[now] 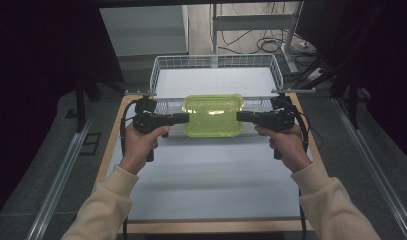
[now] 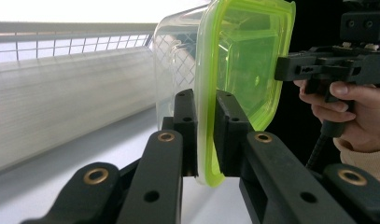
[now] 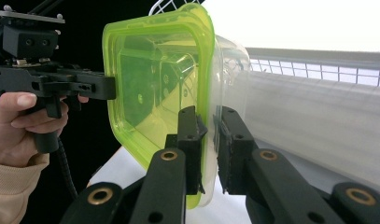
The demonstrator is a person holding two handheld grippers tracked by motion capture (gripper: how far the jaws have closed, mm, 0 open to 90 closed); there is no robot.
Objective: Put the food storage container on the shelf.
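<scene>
Both pairs of jaws are clamped on the rim of the lidded green container (image 1: 213,115): left gripper (image 1: 183,118) on its left end, right gripper (image 1: 242,116) on its right. It hangs level above the desk (image 1: 206,175), lid up, long axis running between the 2 grippers, just before the wire basket (image 1: 156,70).

The container (image 1: 213,120) at the centre of the high view is clear, glossy plastic, and its lid (image 2: 246,70) is translucent yellow-green plastic, smooth and shiny. The grippers (image 1: 182,118) (image 1: 242,116) look like matt black plastic with brass-coloured rivets. Above it, the basket (image 1: 166,62) is thin white-coated wire. The table (image 1: 201,170) has a matt white sheet, perhaps paper, and a wooden edge. The sleeves (image 1: 103,207) are soft cream cloth.
</scene>
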